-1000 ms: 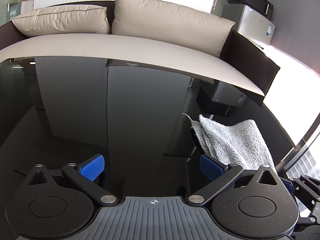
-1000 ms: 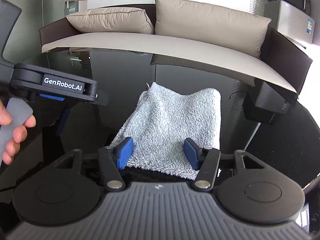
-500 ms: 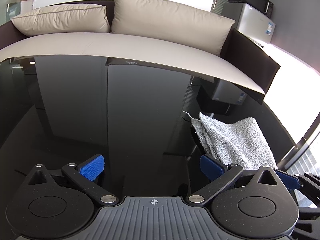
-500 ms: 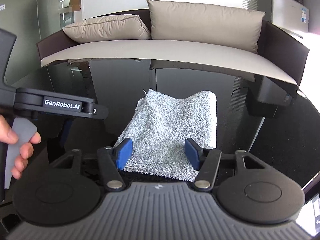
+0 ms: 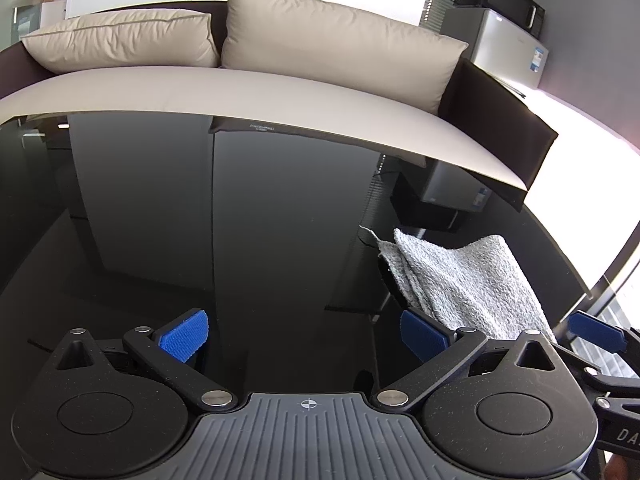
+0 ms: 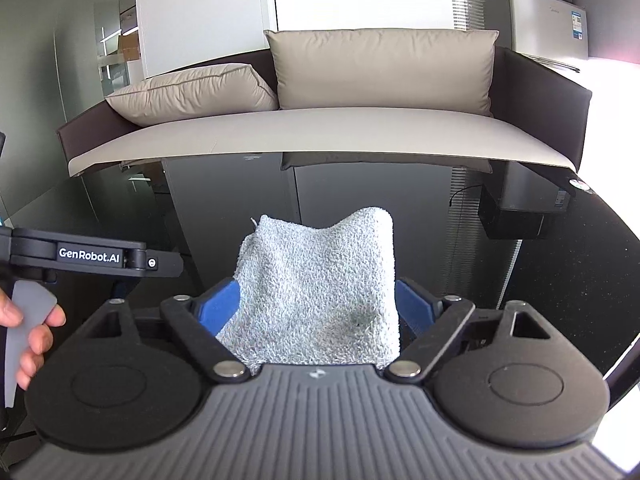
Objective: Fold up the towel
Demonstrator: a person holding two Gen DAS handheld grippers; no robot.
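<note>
A folded grey terry towel (image 6: 320, 280) lies on the black glass table (image 6: 560, 280). My right gripper (image 6: 316, 304) straddles its near end. Its jaws are opening, and the blue pads (image 6: 220, 304) stand wide at the towel's two sides without pinching it. In the left wrist view the towel (image 5: 460, 280) sits to the right, with one right-gripper pad (image 5: 596, 330) beside it. My left gripper (image 5: 304, 336) hovers open over bare glass with nothing between its fingers. Seen from the right wrist, the left gripper's black body (image 6: 88, 256) is at the left edge, held by a hand (image 6: 32, 332).
A sofa with beige cushions (image 5: 336, 44) runs along the table's far edge. A silver fridge with a black microwave on top (image 5: 508, 28) stands at the back right. The table's curved right edge (image 5: 576, 280) passes close to the towel.
The right gripper's jaws have spread much wider around the towel, and the gripper has rolled and shifted so the towel fills the gap. The left gripper has stayed still.
</note>
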